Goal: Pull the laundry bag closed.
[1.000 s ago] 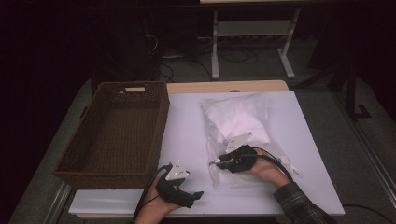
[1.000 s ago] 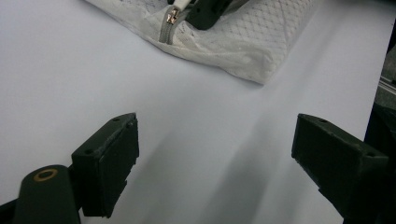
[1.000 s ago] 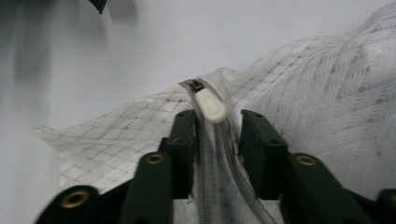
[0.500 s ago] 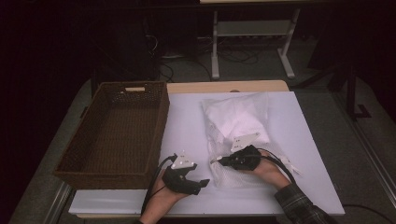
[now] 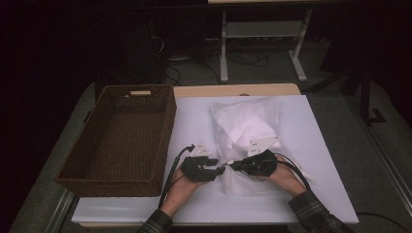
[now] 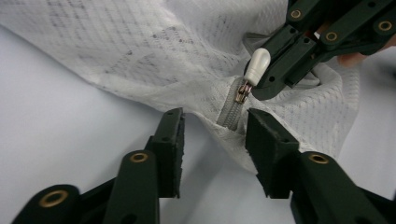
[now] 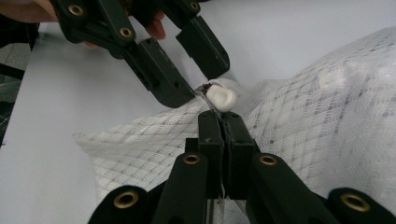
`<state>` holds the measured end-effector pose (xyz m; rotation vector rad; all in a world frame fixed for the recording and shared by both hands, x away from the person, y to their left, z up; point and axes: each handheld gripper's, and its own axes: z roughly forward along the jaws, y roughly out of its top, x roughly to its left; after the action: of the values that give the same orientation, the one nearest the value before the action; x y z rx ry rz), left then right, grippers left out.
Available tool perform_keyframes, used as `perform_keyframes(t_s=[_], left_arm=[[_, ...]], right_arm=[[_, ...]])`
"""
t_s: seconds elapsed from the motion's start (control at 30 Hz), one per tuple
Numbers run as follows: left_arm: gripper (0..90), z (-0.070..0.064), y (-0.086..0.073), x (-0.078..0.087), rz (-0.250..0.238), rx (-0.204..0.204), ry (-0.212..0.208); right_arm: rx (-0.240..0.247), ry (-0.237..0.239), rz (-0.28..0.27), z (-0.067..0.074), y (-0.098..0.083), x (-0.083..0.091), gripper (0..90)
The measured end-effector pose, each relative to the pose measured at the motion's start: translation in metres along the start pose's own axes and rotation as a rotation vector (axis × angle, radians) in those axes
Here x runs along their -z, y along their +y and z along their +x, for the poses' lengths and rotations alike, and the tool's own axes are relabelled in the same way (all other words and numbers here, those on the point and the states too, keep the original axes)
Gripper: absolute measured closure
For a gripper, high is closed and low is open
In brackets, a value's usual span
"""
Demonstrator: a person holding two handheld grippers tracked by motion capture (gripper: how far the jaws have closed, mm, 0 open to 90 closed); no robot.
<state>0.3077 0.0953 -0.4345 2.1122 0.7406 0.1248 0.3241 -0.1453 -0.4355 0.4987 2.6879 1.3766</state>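
- While the right claw [image 7: 218, 122] pinches the mesh laundry bag [image 5: 245, 127] right by its zipper [image 6: 232, 112], jaws clamped flat together on the fabric, it's basically acting as an anchor so the bag can't slide around on the desk [image 5: 320, 145].
- Left claw [image 6: 212, 135] has just been closing and now sits about half open, jaws on either side of the zipper tape, not pressing on anything yet as far as I can tell.
- White zipper pull [image 6: 257, 65] pokes up just past the right claw's tips, so my guess is the left one is lining up to grab near it.
- Bag lies mid-desk, its near corner between the two hands, with something white stuffed in the far end.
- Wicker basket [image 5: 121, 138] sits empty on the left, probably where the bag goes later.
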Motion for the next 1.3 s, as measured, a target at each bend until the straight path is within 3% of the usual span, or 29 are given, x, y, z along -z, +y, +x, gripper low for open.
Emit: perform_keyframes(t_s=[0.17,0.5,0.63,0.9,1.07,1.3], left_arm=[[62.2,0.001,0.0,-0.004,0.013,-0.019,-0.013],[83.1,-0.003,0.001,-0.006,0.029,-0.077,-0.01],[84.9,-0.005,0.001,-0.005,0.046,-0.096,0.004],[85.5,-0.008,0.0,0.0,0.055,-0.115,0.03],[85.5,-0.012,-0.002,0.004,0.055,-0.131,0.037],[85.6,-0.019,-0.005,0.007,0.065,-0.164,0.038]], right_arm=[[0.0,0.001,-0.012,-0.001,0.0,0.0,87.7],[-0.003,0.0,-0.012,-0.001,-0.001,-0.001,87.6],[-0.008,-0.002,-0.008,-0.002,-0.001,-0.003,85.3],[-0.062,-0.024,-0.031,0.001,0.0,0.01,66.7],[-0.107,0.003,-0.06,0.008,0.0,0.02,66.5],[-0.133,0.033,-0.064,0.011,0.005,0.013,69.3]])
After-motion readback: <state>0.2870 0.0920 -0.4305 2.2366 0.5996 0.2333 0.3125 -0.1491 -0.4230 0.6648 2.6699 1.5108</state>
